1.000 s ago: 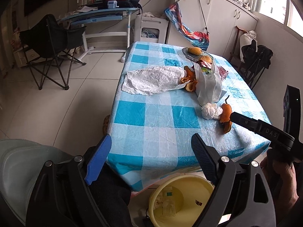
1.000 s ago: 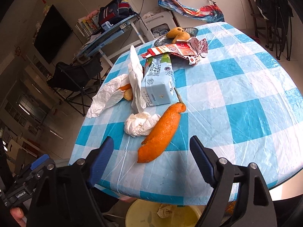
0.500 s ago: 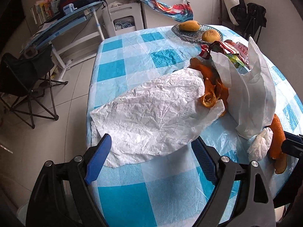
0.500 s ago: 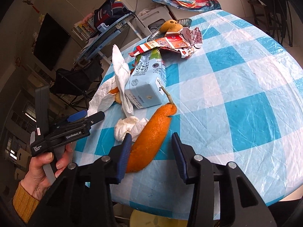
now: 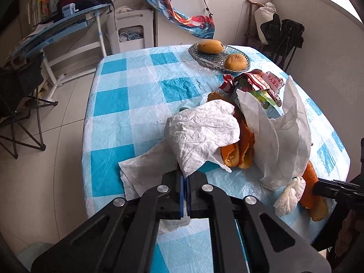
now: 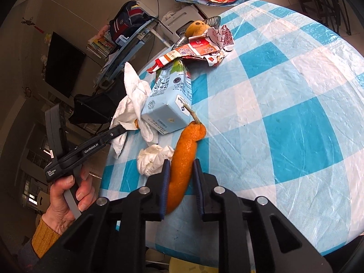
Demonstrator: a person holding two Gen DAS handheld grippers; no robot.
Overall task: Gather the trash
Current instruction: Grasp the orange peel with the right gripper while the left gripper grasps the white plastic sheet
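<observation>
On the blue-checked table (image 5: 136,104), my left gripper (image 5: 184,175) is shut on the near edge of a white paper sheet (image 5: 202,134). The sheet is lifted and folded over several orange peels (image 5: 236,154). A white plastic bag (image 5: 284,145) stands beside them. In the right wrist view a long orange peel (image 6: 186,145) lies between the fingers of my right gripper (image 6: 181,161). Its jaws are closing, and the pads meet the peel's sides. A crumpled tissue (image 6: 152,159) lies just left of the peel. A pale blue milk carton (image 6: 168,104) lies behind the peel.
A torn red wrapper (image 6: 204,47) lies behind the carton. A glass dish (image 5: 204,62) with two fruits sits at the far side. A yellow bin (image 6: 188,265) stands below the table's near edge. A folding chair (image 5: 18,104) and a desk (image 5: 59,27) stand to the left.
My left gripper moved in over the table, closed on the paper sheet's near edge and pulled it up into a fold. My right jaws narrowed around the long orange peel.
</observation>
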